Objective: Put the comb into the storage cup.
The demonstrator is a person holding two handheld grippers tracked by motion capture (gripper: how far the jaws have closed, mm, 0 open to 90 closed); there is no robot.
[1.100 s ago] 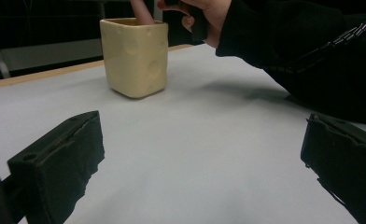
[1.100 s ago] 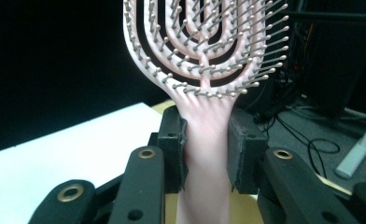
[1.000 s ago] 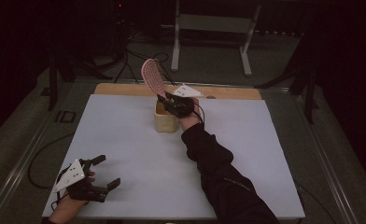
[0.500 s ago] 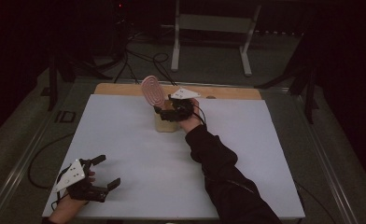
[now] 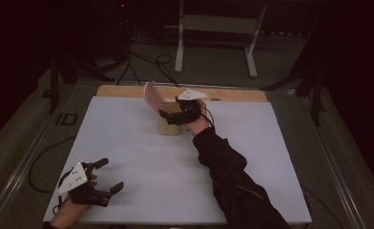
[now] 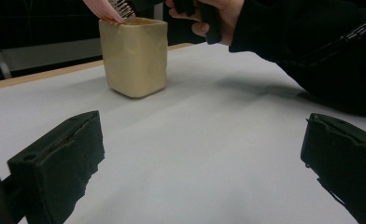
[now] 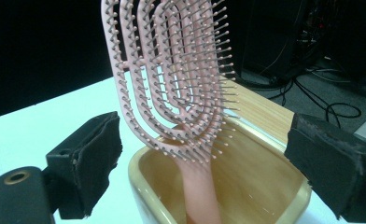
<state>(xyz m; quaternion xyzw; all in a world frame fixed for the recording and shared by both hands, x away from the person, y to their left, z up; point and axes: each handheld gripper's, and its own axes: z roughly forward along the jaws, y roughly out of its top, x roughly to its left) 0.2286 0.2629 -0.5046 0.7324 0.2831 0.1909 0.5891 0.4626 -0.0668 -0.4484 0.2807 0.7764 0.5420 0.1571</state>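
Brush (image 7: 172, 79) stands handle-down in the cup (image 7: 246, 186) mid-frame, apparently placed; right gripper (image 7: 209, 168) fingers spread around it, left gripper (image 5: 87, 183) spread, idle, lower left.

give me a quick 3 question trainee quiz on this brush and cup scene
1. True or false: the pink hairbrush stands handle-down in the beige cup.
2. Which gripper is at the cup? A) left B) right
3. Fill in: the left gripper rests near the table's ____ edge, fingers open.

Key:
1. True.
2. B: the right gripper, fingers open either side of the brush.
3. Near.
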